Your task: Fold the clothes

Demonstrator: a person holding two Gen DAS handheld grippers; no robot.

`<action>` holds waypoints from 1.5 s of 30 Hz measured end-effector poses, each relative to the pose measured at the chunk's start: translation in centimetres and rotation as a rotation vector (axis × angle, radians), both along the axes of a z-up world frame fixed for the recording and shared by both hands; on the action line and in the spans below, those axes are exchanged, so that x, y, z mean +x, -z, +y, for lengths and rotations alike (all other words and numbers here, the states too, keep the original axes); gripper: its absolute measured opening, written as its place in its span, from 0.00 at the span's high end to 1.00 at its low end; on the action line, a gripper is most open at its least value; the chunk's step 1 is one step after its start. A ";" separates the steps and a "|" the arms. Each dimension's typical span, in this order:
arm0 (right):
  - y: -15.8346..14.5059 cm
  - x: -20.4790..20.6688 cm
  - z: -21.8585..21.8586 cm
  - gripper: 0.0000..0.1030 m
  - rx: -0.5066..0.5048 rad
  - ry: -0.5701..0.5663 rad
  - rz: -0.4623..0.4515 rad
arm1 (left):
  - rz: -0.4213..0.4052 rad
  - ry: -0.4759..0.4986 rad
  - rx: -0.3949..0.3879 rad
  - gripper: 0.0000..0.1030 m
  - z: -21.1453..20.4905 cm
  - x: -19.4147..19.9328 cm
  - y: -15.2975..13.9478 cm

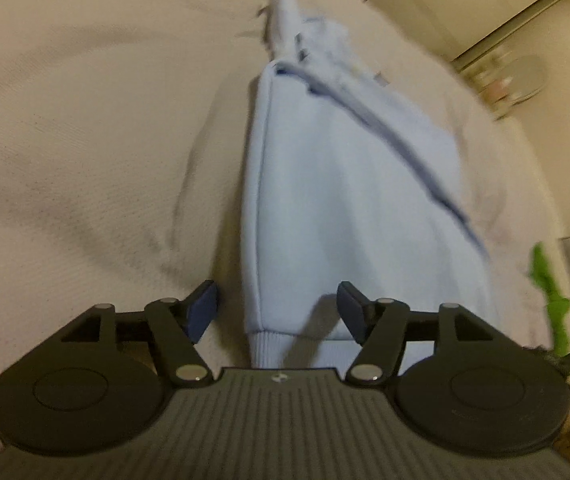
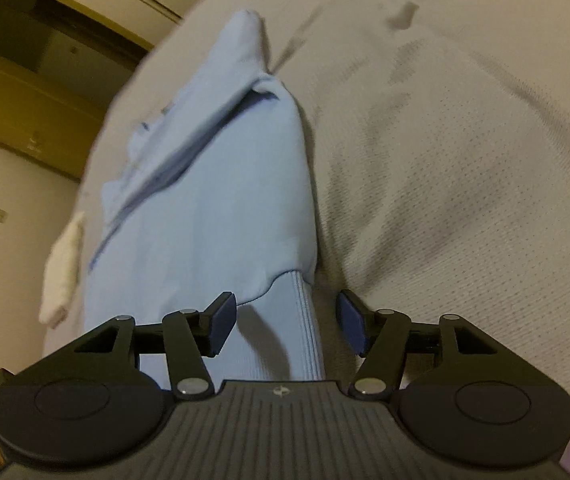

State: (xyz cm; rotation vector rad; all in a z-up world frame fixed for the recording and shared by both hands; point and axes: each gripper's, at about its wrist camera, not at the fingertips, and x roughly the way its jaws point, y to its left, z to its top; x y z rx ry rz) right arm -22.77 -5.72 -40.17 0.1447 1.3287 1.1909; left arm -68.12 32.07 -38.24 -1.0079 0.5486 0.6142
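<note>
A light blue sweatshirt (image 1: 349,200) lies folded lengthwise on a cream bedspread (image 1: 85,140), its ribbed hem nearest me. My left gripper (image 1: 277,312) is open, its jaws on either side of the hem's left corner, just above the cloth. The sweatshirt also shows in the right wrist view (image 2: 225,200), with a ribbed hem (image 2: 305,332) near the camera. My right gripper (image 2: 285,328) is open, its jaws on either side of the hem's right corner. Neither gripper holds anything.
The bedspread (image 2: 465,160) is wrinkled to the right. A white cloth (image 2: 61,264) lies at the bed's left edge. A green object (image 1: 553,296) sits at the bed's right edge. Wardrobe doors (image 1: 465,8) and a wooden shelf unit (image 2: 45,80) stand beyond the bed.
</note>
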 end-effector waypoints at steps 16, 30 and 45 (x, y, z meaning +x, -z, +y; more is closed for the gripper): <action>0.6 -2.6 -1.0 0.89 0.036 0.158 -0.005 | -0.204 -0.018 0.074 0.96 -4.2 -3.8 0.0; -2.6 -10.0 -7.5 0.94 0.141 0.201 0.028 | -0.185 -0.038 0.283 0.98 -9.5 -9.6 -3.9; -4.7 -18.7 -11.3 0.57 -0.001 -0.019 -0.800 | 0.422 0.449 0.958 0.76 -19.2 -8.3 -3.7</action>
